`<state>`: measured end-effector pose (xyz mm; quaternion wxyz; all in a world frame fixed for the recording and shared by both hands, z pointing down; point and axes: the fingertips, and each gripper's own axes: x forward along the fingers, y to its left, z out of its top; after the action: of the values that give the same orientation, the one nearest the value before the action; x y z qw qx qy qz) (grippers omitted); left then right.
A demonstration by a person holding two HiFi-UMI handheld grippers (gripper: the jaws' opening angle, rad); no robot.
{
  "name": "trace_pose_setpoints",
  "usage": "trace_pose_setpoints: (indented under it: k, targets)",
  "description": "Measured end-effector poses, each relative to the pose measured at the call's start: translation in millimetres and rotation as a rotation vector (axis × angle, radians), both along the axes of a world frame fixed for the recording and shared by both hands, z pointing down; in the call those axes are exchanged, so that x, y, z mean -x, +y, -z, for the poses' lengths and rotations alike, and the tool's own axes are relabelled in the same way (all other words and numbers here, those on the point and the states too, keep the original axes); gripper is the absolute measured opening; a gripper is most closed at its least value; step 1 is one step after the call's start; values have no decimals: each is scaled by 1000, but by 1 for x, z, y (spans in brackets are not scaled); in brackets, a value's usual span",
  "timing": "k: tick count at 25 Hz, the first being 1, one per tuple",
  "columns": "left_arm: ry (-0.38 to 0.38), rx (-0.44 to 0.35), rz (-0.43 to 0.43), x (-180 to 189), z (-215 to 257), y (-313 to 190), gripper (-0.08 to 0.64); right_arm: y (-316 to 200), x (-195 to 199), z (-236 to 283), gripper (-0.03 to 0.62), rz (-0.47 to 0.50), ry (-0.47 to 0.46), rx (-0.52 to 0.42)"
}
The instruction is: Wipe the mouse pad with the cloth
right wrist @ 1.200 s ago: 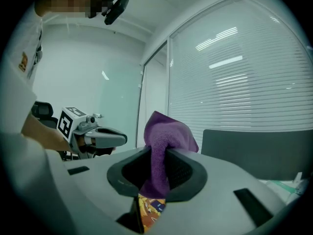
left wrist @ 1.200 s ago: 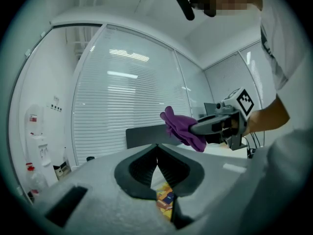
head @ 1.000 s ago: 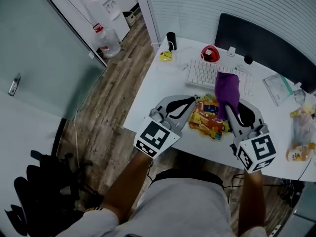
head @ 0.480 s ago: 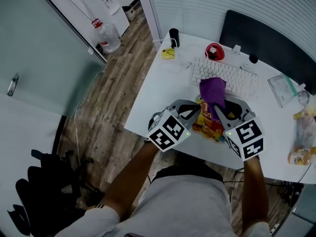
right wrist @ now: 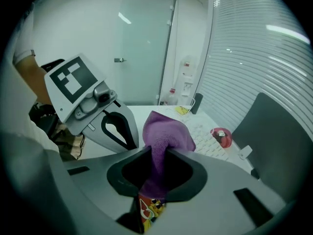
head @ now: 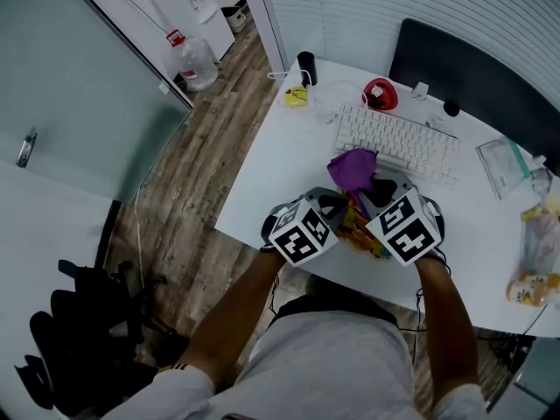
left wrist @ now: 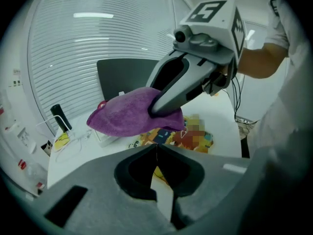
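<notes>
My right gripper is shut on a purple cloth, which bunches out past the jaws above the colourful printed mouse pad at the desk's front edge. In the right gripper view the cloth runs up between the shut jaws of that gripper, and a strip of the pad shows below. My left gripper sits close beside the cloth over the pad's left part. Its jaws are shut with nothing in them. The left gripper view shows the cloth hanging over the pad.
A white keyboard lies just behind the pad, with a red mouse and a dark monitor beyond it. A black cylinder and yellow item stand at the desk's far left corner. Bags lie at the right.
My right gripper has swung left and nearer with the cloth, bringing it from over the keyboard to above the pad. The two grippers have closed in on each other.
</notes>
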<state>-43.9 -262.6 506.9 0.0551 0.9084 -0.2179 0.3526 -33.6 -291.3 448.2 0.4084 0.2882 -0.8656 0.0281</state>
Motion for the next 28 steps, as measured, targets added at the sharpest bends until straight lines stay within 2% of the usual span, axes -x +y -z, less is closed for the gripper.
trace_pose_setpoints:
  k: [5,10,16,28]
  targets:
    - [-61,48,-2,-3,-23,0,15,-5,6,-28,69,72,78,62]
    - [-110,85,-2,-1,-37,0,16,-6,6,-52,69,95,127,130]
    - [-150,131,3,-1,-50,0,15,-9,5,-69,69,109,154,168]
    - [-145,204,19,1,-55,0,16,-11,-24,-80,69,53,192,210]
